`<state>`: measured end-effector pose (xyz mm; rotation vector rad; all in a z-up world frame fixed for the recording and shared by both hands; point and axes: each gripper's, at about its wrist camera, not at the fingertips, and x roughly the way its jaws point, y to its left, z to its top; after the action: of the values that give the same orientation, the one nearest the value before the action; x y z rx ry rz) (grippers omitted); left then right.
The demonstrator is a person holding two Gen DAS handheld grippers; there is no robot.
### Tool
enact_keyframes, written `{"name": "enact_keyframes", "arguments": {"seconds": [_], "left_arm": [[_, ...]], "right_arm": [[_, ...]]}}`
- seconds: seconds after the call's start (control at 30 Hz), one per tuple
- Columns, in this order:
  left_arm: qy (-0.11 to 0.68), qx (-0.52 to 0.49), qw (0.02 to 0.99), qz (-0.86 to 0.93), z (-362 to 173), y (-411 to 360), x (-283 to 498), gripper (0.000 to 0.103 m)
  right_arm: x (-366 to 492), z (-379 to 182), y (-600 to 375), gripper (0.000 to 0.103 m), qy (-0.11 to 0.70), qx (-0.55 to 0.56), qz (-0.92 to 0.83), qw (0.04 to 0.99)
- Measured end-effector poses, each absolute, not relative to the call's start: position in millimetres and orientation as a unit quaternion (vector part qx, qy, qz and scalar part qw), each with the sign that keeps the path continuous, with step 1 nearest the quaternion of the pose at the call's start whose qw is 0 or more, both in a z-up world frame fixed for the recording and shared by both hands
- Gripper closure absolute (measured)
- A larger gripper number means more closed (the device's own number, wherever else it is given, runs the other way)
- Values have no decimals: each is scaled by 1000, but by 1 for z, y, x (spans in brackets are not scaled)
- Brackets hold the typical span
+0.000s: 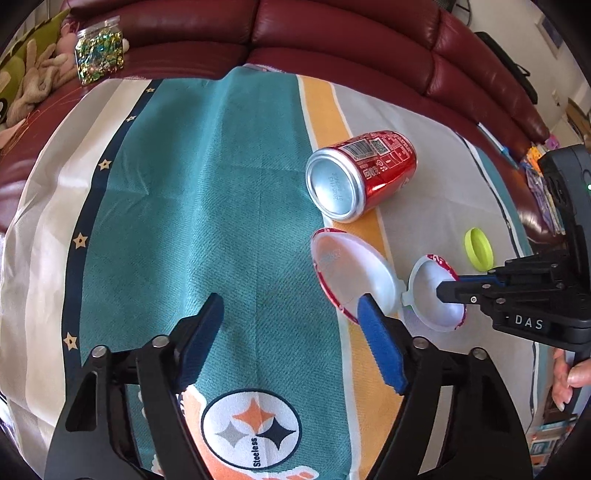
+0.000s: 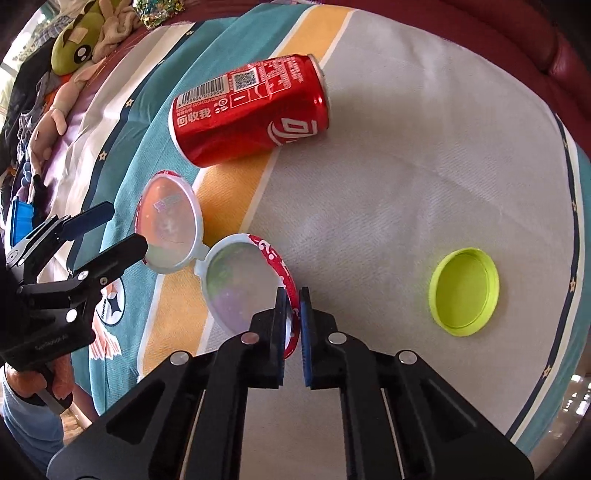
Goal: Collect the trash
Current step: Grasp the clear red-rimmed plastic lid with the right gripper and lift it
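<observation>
An open hinged plastic shell lies on the cloth, white inside with a red printed rim: its larger half [image 1: 343,266] [image 2: 170,225] to the left, its smaller half [image 1: 424,280] [image 2: 240,288] to the right. My right gripper [image 2: 293,291] [image 1: 445,290] is shut on the smaller half's red rim. My left gripper [image 1: 290,301] [image 2: 125,225] stands open over the cloth, its right finger above the larger half's near edge. A red soda can [image 1: 364,173] [image 2: 251,110] lies on its side just beyond the shell. A lime green lid [image 1: 479,249] [image 2: 463,291] rests to the right.
A striped teal, orange and grey cloth [image 1: 221,184] covers the surface, with a dark red leather sofa [image 1: 332,29] behind it. A jar of shiny bits [image 1: 99,51] and plush toys [image 1: 33,81] [image 2: 74,44] sit at the far left. A person's hand [image 1: 569,373] holds the right gripper.
</observation>
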<state>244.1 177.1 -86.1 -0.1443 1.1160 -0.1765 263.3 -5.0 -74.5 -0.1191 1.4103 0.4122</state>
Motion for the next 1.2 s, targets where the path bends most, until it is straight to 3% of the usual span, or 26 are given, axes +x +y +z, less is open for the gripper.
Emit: {"name": "enact_keyframes", "arguments": {"seconds": [0.2, 0.3, 0.33, 0.4, 0.53, 1.07, 1.2], "left_arm": [[537, -59, 836, -101, -91, 154, 257, 48], [536, -46, 837, -99, -94, 142, 259, 66], [535, -44, 837, -101, -94, 139, 258, 80], [536, -45, 836, -105, -95, 134, 256, 92], [519, -19, 849, -97, -85, 121, 244, 98], [497, 61, 852, -152, -45, 27, 191, 98], [499, 53, 852, -149, -47, 26, 189, 98]], "right_arm": [[257, -71, -22, 98, 638, -63, 173, 747], [253, -68, -28, 98, 636, -61, 171, 750], [251, -68, -31, 98, 636, -59, 171, 750], [248, -66, -35, 98, 635, -56, 170, 752], [240, -64, -39, 98, 629, -48, 171, 757], [186, -38, -141, 99, 601, 42, 151, 783], [195, -38, -133, 89, 595, 56, 174, 783]]}}
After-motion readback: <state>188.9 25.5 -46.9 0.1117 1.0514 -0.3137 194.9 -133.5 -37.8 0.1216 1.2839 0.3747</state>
